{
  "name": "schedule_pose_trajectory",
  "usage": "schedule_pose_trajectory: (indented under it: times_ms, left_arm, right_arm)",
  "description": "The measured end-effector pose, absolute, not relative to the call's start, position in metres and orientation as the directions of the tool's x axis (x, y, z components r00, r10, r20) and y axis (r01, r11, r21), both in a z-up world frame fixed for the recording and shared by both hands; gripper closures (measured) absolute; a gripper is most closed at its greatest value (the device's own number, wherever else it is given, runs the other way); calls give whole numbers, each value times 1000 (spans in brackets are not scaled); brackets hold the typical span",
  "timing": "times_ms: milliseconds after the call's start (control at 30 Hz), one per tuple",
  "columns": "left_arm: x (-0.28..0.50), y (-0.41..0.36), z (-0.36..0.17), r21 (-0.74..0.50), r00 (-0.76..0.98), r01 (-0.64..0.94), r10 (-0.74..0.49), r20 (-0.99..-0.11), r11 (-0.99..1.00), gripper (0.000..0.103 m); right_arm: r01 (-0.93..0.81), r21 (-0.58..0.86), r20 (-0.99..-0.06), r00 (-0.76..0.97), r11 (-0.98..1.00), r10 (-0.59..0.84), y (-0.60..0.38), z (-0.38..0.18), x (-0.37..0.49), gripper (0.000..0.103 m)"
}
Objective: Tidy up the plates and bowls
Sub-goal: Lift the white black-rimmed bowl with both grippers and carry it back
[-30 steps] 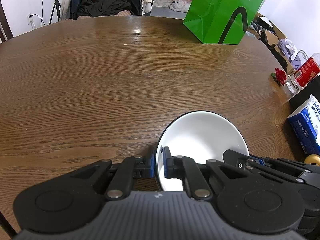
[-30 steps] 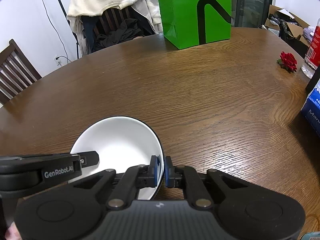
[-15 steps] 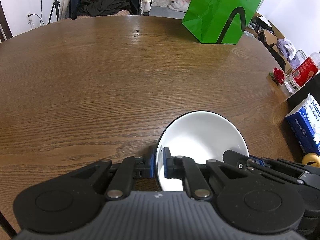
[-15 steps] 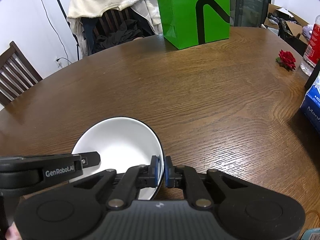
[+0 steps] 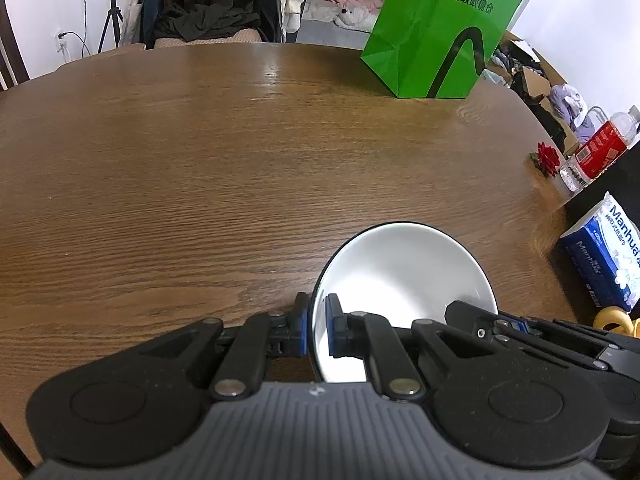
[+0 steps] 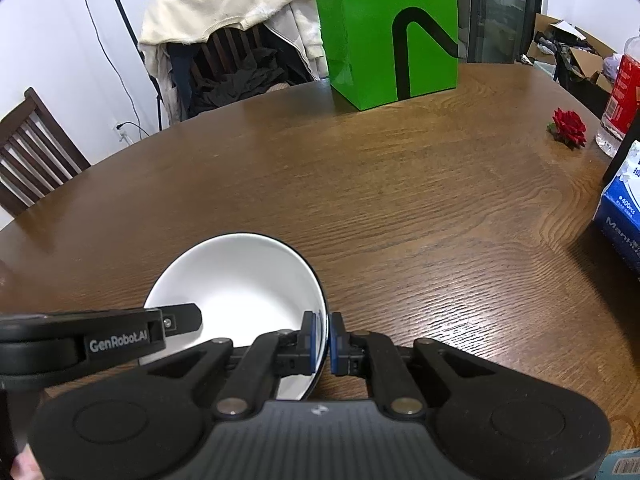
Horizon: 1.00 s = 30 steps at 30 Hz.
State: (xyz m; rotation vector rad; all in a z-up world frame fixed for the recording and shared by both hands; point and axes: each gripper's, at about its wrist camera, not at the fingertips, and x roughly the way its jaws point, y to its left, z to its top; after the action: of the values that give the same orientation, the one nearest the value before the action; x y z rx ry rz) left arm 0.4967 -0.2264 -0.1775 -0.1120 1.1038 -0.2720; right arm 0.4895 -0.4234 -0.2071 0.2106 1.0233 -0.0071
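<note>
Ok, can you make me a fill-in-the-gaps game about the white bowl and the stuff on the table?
1. Both grippers, the left gripper and the right gripper, pinch the rim of the round white ____ with a dark edge.
2. The tall paper bag standing at the far side of the brown wooden table is coloured ____.
3. The small flower lying near the plastic bottle is coloured ____.

Missing words: bowl; green; red
</note>
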Motion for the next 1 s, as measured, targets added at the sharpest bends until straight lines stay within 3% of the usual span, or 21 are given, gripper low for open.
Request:
schedule_pose_trajectory:
  times_ms: [1000]
  left_arm:
    - [440, -176, -134, -225, 484, 111, -251, -838, 968, 94]
  right_arm:
    - [38, 167, -817, 565, 985, 117, -374, -158, 442, 96]
